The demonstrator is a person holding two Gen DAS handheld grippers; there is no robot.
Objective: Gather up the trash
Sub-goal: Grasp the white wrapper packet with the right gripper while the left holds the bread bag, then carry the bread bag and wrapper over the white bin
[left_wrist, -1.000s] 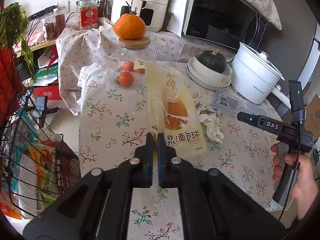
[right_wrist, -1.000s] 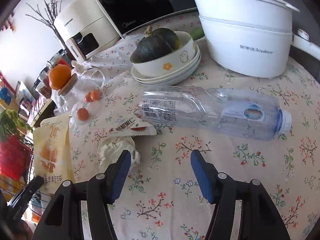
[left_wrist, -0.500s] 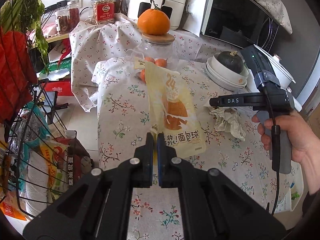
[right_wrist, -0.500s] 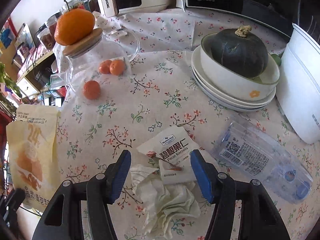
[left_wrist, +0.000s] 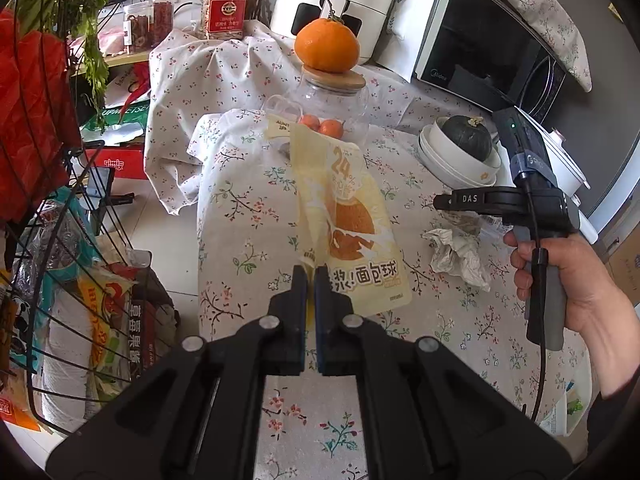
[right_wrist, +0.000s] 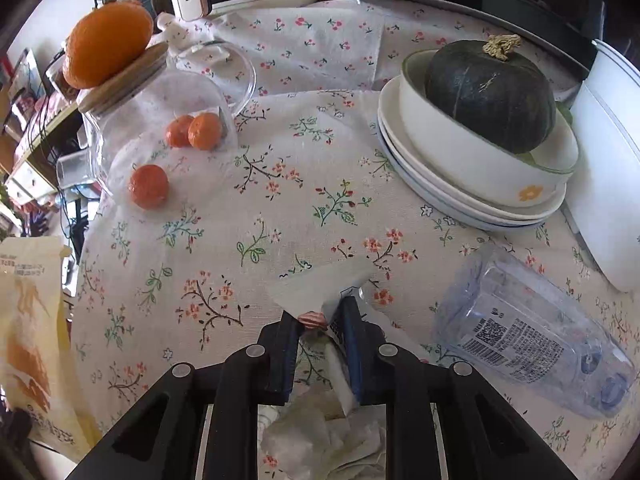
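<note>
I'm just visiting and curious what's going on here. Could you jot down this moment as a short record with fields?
Setting: floral-cloth table
Left gripper: shut on yellow snack bag
Right gripper: jaws closing around white nut packet
Trash still lying: crumpled tissue, clear plastic bottle
Not trash: dark squash in bowl, orange on jar lid

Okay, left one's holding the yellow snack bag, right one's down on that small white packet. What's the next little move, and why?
Probably finish the squeeze, then lift. The right gripper is closing with the small white packet crumpled between its fingers, still low over the tablecloth. The left gripper already pinches the yellow snack bag.
</note>
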